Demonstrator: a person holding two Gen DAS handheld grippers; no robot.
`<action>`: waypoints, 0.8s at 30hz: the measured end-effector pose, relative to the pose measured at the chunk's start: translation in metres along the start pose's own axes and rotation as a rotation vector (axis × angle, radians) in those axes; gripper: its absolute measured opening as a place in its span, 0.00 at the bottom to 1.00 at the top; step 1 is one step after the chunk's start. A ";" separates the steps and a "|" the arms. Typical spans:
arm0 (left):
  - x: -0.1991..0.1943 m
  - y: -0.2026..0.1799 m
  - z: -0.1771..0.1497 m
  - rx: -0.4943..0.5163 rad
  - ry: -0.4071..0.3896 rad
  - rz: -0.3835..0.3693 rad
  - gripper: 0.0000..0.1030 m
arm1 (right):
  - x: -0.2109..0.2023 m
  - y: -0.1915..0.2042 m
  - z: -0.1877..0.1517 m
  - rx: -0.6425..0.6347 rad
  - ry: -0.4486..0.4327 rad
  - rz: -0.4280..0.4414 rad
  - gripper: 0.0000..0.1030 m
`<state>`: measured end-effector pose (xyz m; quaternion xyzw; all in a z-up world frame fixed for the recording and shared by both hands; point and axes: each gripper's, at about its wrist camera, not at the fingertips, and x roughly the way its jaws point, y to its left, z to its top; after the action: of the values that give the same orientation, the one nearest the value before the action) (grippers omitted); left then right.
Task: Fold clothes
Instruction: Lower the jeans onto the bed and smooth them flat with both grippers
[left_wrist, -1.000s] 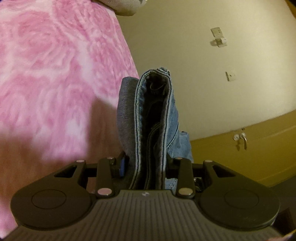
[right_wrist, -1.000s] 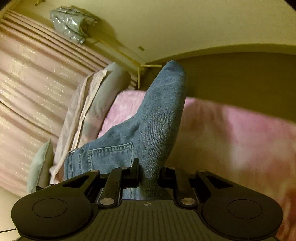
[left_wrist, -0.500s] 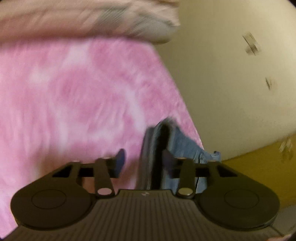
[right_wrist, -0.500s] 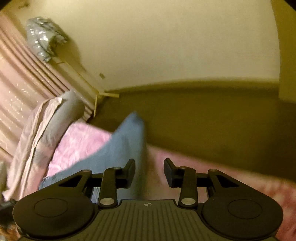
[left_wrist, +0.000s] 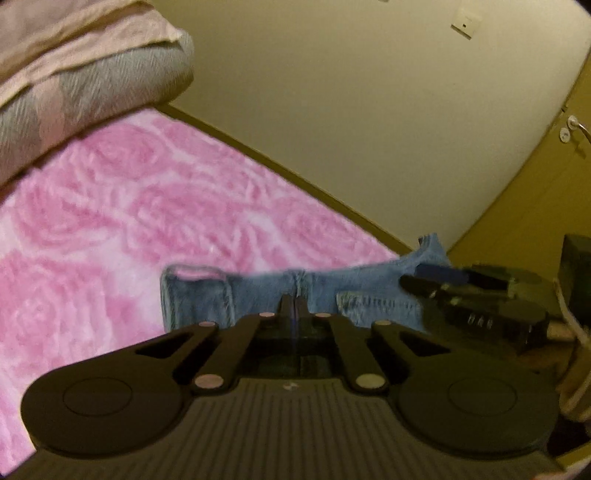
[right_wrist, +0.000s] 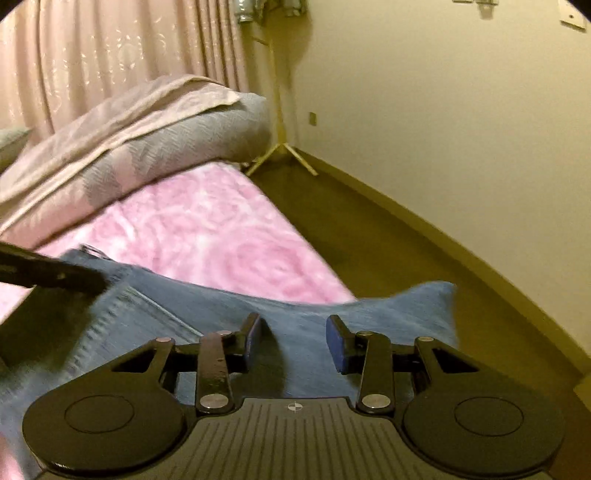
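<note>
Blue denim jeans (left_wrist: 258, 295) lie part-folded on the pink rose-patterned bed (left_wrist: 110, 229) just ahead, left hand-held gripper (left_wrist: 294, 306) closed and empty, right hand-held gripper (right_wrist: 293, 341) half-open above denim, folds remaining.

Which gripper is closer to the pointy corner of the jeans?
Right. The right gripper, jaws just opened over the jeans, sits beside the pointy corner; the left gripper, just closed, is back at the middle seam.
</note>
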<state>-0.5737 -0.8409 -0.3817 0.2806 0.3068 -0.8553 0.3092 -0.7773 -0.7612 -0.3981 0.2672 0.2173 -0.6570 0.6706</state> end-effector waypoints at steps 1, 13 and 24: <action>-0.001 0.001 -0.003 0.011 0.002 -0.004 0.03 | 0.000 -0.007 -0.001 0.005 0.003 -0.023 0.37; -0.061 -0.008 -0.036 -0.042 -0.032 0.060 0.02 | -0.090 -0.041 -0.012 0.221 0.004 -0.105 0.36; -0.070 -0.028 -0.093 0.047 0.006 0.151 0.06 | -0.117 0.033 -0.085 0.022 0.095 -0.111 0.35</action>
<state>-0.5202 -0.7338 -0.3855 0.3128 0.2654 -0.8357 0.3650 -0.7439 -0.6174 -0.3852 0.2930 0.2561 -0.6823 0.6189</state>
